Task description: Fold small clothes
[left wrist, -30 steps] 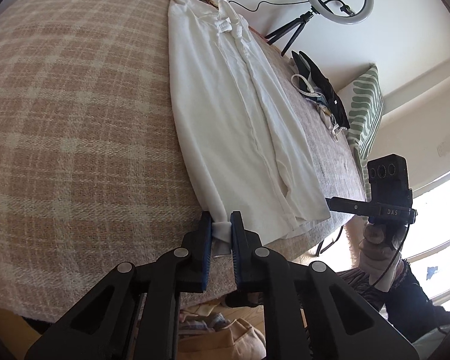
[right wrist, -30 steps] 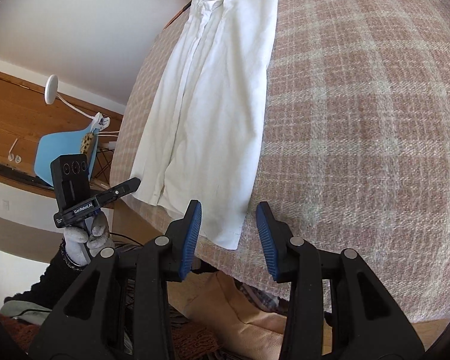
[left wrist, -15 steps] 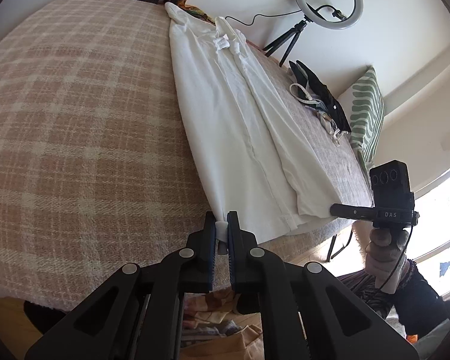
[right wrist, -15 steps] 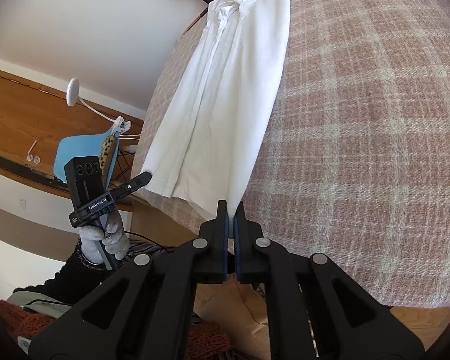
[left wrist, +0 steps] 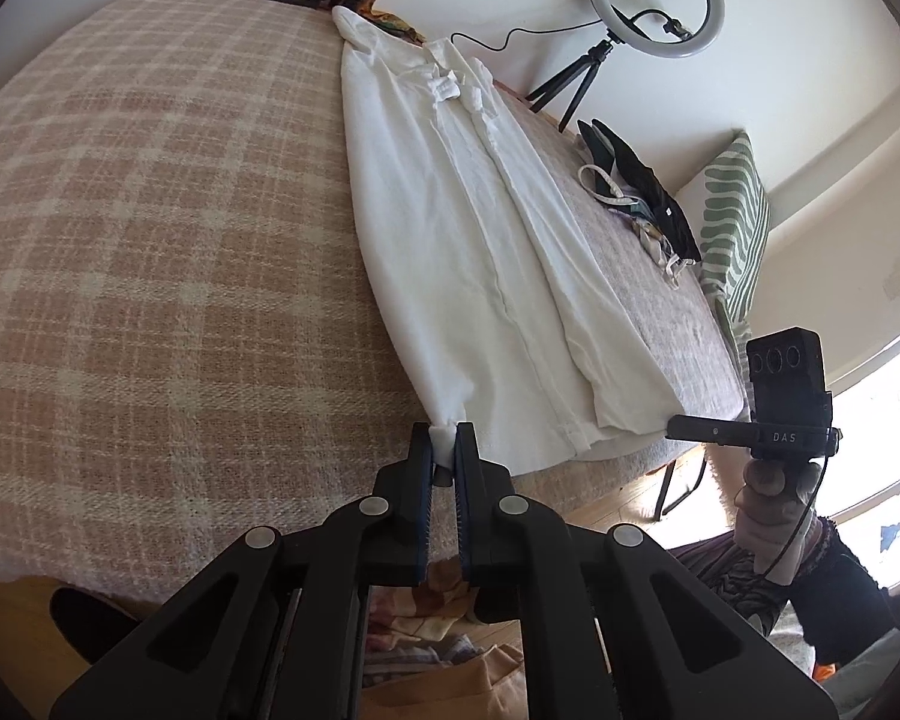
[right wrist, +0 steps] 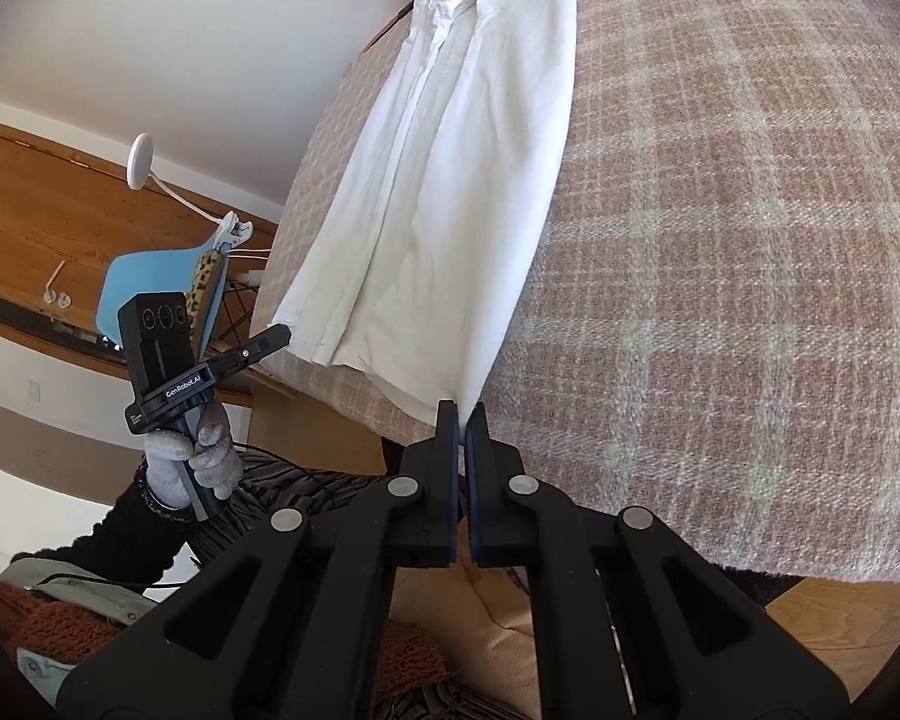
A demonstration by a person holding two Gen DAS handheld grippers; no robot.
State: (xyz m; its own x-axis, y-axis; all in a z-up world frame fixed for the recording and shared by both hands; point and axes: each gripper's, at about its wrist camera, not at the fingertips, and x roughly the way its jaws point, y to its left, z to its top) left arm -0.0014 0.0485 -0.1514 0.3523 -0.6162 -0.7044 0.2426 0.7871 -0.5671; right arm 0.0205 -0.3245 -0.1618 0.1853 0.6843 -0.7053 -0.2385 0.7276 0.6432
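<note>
A long white shirt (left wrist: pixel 480 252) lies folded lengthwise on a pink plaid blanket (left wrist: pixel 150 252), collar at the far end. My left gripper (left wrist: pixel 444 441) is shut on the shirt's near hem corner at the bed's edge. In the right wrist view the same shirt (right wrist: pixel 450 192) runs away from me, and my right gripper (right wrist: pixel 463 414) is shut on its other near hem corner. Each gripper shows in the other's view, held in a gloved hand: the right one (left wrist: pixel 678 427) and the left one (right wrist: pixel 279 336).
A ring light on a tripod (left wrist: pixel 654 0) stands behind the bed. Dark clothes (left wrist: pixel 642 192) and a green patterned pillow (left wrist: pixel 738 222) lie at the far right. A blue chair (right wrist: pixel 156 276) and a wooden desk (right wrist: pixel 42 228) stand to the left. Clothes lie on the floor below (left wrist: pixel 450 660).
My right gripper went from open to shut on the hem corner. Both grippers have pulled back a little, and the shirt's near hem is drawn taut toward the bed's edge.
</note>
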